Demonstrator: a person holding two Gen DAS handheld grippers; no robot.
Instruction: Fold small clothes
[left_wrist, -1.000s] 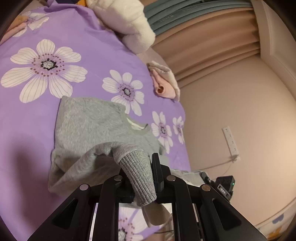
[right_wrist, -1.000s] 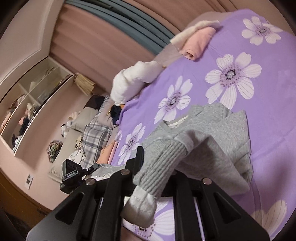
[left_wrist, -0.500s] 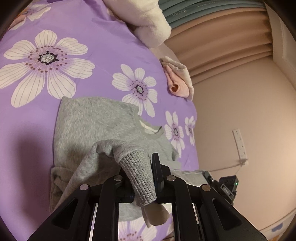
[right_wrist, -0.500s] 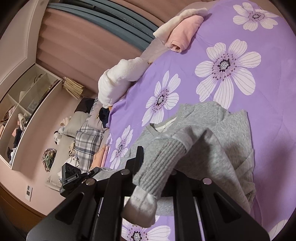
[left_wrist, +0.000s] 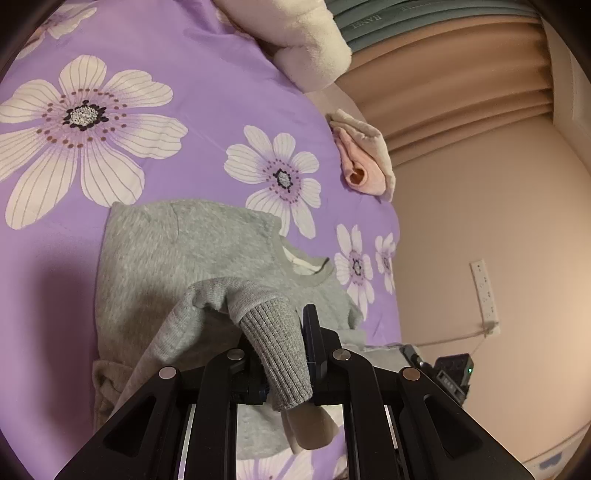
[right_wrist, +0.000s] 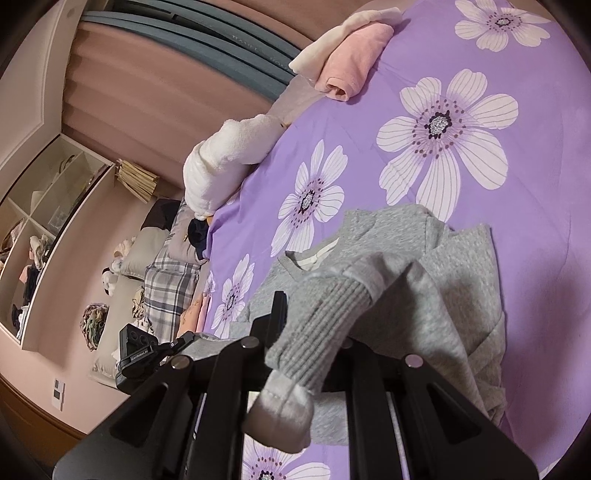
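A small grey sweatshirt (left_wrist: 177, 258) lies on a purple flowered bedspread (left_wrist: 207, 85), neckline toward the right. My left gripper (left_wrist: 280, 343) is shut on a ribbed grey sleeve cuff (left_wrist: 275, 350) and holds the sleeve lifted over the sweatshirt body. In the right wrist view the sweatshirt (right_wrist: 461, 266) lies on the bedspread (right_wrist: 535, 155). My right gripper (right_wrist: 314, 328) is shut on the other ribbed cuff (right_wrist: 317, 325), sleeve raised above the body. The cuffs hide most of both grippers' fingertips.
A folded pink and cream garment (left_wrist: 364, 158) (right_wrist: 351, 62) lies near the bed's far edge. A white plush bundle (left_wrist: 306, 40) (right_wrist: 229, 158) sits further along. Curtains (left_wrist: 454, 74), a wall with a socket strip (left_wrist: 484, 291), shelves (right_wrist: 40, 229) and a plaid pile (right_wrist: 170, 288) surround the bed.
Both grippers have carried their sleeve cuffs forward over the sweatshirt body, so the sweatshirt sits lower and closer in both views. Both grips stayed shut.
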